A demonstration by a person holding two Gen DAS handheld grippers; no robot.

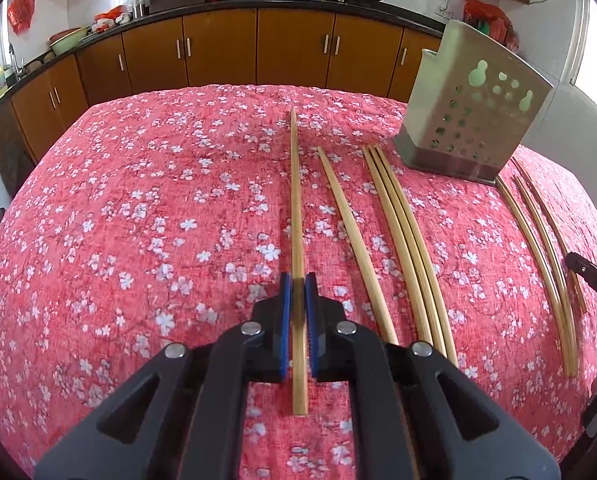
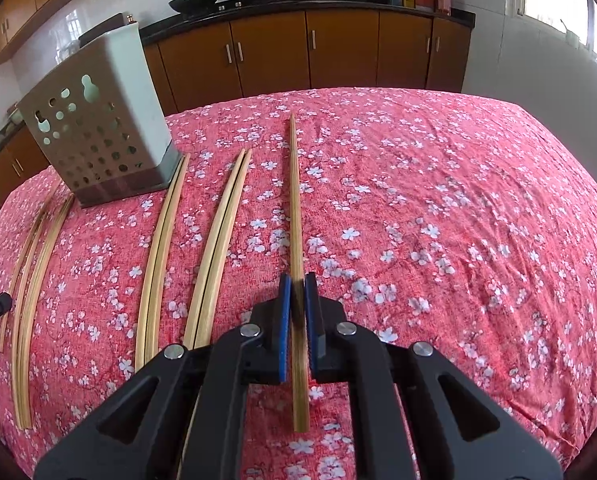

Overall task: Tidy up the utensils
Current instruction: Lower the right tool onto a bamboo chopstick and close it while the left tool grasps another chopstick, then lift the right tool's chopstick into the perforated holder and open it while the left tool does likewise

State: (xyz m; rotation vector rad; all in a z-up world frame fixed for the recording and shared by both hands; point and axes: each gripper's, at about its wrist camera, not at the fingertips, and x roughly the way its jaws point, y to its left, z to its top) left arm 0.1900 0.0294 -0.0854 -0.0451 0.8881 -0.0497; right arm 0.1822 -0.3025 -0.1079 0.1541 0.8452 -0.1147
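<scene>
A kitchen with brown cabinets (image 1: pixel 218 52) and woks on a dark counter lies behind a table draped in a red cloth with white blossoms (image 1: pixel 138 220). In the left wrist view, the left gripper (image 1: pixel 298 280) pinches a single bamboo chopstick (image 1: pixel 296 200) between its blue pads at centre frame, the stick running straight up the frame from under the jaws. To its right lie one loose chopstick (image 1: pixel 350 240), then a bundle of three (image 1: pixel 402 240), and further sticks at the right edge, beside a perforated metal utensil holder (image 1: pixel 470 120) standing at upper right. In the right wrist view, the right gripper (image 2: pixel 298 280) likewise clamps one chopstick (image 2: pixel 296 200) at centre frame. Left of it lie two pairs (image 2: pixel 218 240), then more at the left edge, with the holder (image 2: pixel 98 128) at upper left.
</scene>
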